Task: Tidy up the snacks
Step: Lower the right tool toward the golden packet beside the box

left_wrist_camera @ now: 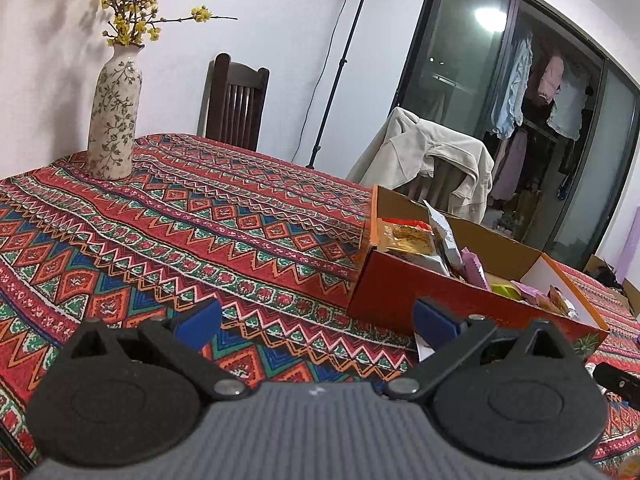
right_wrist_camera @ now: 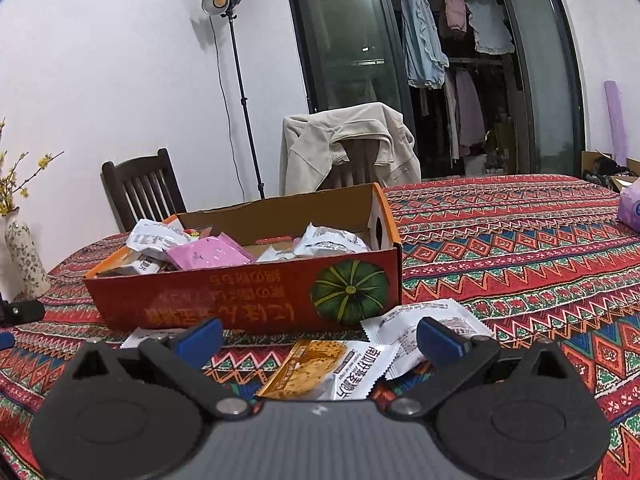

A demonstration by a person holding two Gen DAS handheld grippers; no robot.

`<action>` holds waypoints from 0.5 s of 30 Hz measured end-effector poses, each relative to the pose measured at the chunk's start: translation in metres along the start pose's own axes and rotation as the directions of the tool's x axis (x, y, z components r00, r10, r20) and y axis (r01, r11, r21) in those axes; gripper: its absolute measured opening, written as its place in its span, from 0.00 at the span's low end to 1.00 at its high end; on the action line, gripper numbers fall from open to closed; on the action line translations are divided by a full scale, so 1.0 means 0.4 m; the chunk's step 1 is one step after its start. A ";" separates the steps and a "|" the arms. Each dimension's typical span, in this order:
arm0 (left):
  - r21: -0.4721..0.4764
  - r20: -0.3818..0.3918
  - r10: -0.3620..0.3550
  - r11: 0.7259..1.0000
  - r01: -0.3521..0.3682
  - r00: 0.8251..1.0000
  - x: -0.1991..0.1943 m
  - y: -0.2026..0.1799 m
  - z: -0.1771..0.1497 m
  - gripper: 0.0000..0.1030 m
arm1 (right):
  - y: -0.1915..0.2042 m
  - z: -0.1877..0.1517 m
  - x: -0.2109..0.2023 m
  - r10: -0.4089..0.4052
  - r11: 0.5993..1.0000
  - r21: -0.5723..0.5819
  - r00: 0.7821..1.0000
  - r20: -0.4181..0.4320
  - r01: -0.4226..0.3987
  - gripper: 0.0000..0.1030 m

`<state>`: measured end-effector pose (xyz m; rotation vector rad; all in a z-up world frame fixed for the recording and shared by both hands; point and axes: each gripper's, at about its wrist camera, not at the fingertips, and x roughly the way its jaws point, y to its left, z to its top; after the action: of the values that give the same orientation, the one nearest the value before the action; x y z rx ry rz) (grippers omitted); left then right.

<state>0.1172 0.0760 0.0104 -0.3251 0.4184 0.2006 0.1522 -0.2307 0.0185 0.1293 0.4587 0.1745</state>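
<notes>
My left gripper (left_wrist_camera: 316,322) hangs spread wide over bare tablecloth (left_wrist_camera: 160,240), nothing between its blue pads (left_wrist_camera: 198,318). From this side the red snack box (left_wrist_camera: 440,300) sits at the right of the frame, seen corner-on, so I get only a slice of its contents: an orange-and-gold packet (left_wrist_camera: 408,238), a pink one, something green further along. A floral vase (left_wrist_camera: 114,116) with yellow blossoms stands in the upper left of the frame on the cloth, well apart from the box. My right gripper (right_wrist_camera: 318,338) is likewise released, jaws wide and empty. Its camera faces the box's (right_wrist_camera: 240,300) long side head-on, centre frame, with a green pumpkin printed on the panel and the lettering upside down. Only this view shows the loose snacks outside the box: a white-and-brown packet (right_wrist_camera: 324,370) lying flat on the cloth just in front of the box, between my fingers, and a white packet (right_wrist_camera: 416,330) beside it, partly behind my right pad (right_wrist_camera: 440,340). A third white edge pokes out by the left pad. Inside the box, a pink packet (right_wrist_camera: 208,256) and several white ones are heaped. A jacket-draped chair (right_wrist_camera: 348,148) stands behind the box in both views.
</notes>
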 end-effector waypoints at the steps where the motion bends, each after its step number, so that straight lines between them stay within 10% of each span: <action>1: 0.000 0.000 0.001 1.000 -0.001 1.000 0.000 0.000 0.000 1.00 | 0.000 0.000 -0.001 0.000 1.000 0.000 1.000 0.001 0.000 1.00; 15: 0.051 -0.024 0.018 0.999 -0.017 1.000 -0.021 -0.019 -0.007 1.00 | 0.011 0.001 -0.007 0.018 0.999 -0.030 1.000 -0.007 -0.018 1.00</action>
<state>0.1107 0.0668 0.0135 -0.2744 0.4500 0.2028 0.1493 -0.2269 0.0206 0.1040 0.4613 0.1997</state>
